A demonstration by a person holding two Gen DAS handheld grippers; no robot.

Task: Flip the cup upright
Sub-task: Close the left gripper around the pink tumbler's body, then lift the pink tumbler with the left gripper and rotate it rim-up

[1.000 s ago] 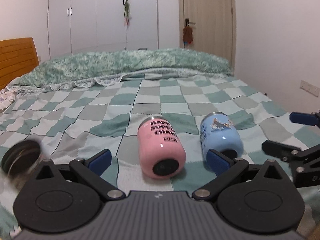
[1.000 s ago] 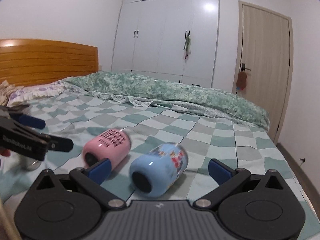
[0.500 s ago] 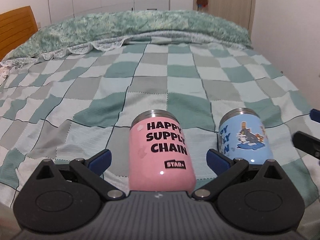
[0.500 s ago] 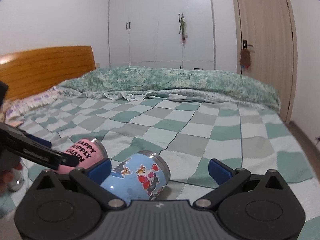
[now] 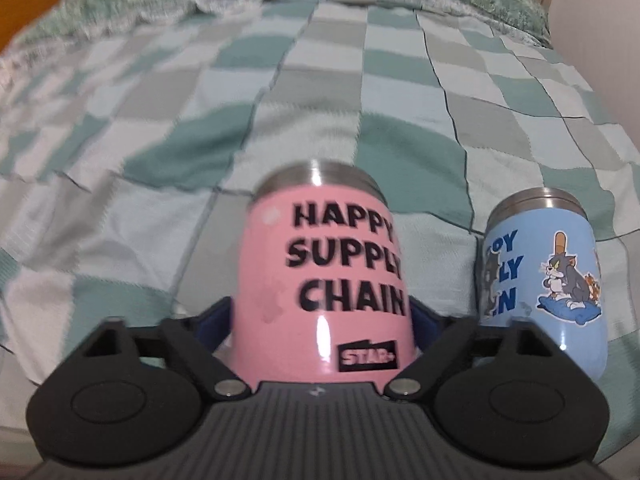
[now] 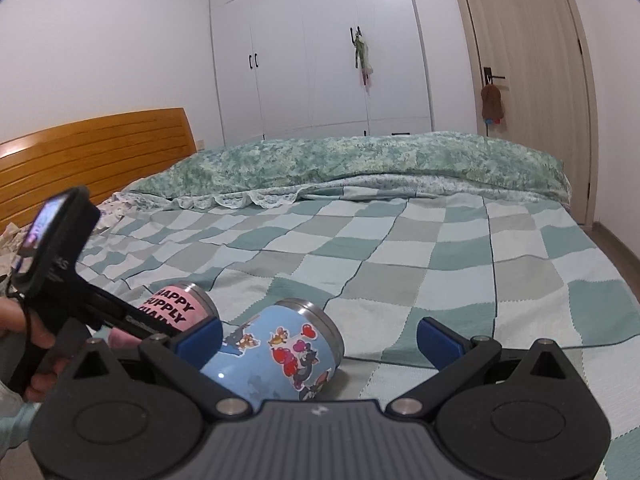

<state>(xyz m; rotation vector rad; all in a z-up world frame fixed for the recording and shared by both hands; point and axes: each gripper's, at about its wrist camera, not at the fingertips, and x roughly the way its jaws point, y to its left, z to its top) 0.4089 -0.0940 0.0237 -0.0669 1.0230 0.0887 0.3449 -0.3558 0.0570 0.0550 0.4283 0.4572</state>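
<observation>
A pink cup (image 5: 324, 280) printed "HAPPY SUPPLY CHAIN" lies on its side on the checked bedspread (image 5: 280, 100), steel rim pointing away. My left gripper (image 5: 322, 316) is shut on the pink cup, its blue pads pressed on both sides of the cup near its base. A blue cartoon cup (image 5: 544, 276) lies on its side just right of it. In the right wrist view the blue cup (image 6: 280, 348) lies between the fingers of my right gripper (image 6: 320, 332), which is open and not touching it on the right side. The pink cup (image 6: 180, 306) lies to its left, with the left gripper's body (image 6: 60, 248) over it.
The bed carries a rolled green quilt (image 6: 360, 160) at the far side and a wooden headboard (image 6: 92, 144) at the left. White wardrobes (image 6: 320, 52) and a door (image 6: 528, 60) stand behind. The bed's right edge drops to the floor (image 6: 616, 240).
My left gripper moved forward and closed on the pink cup. My right gripper moved closer to the blue cup, still open. Both cups stay lying on their sides.
</observation>
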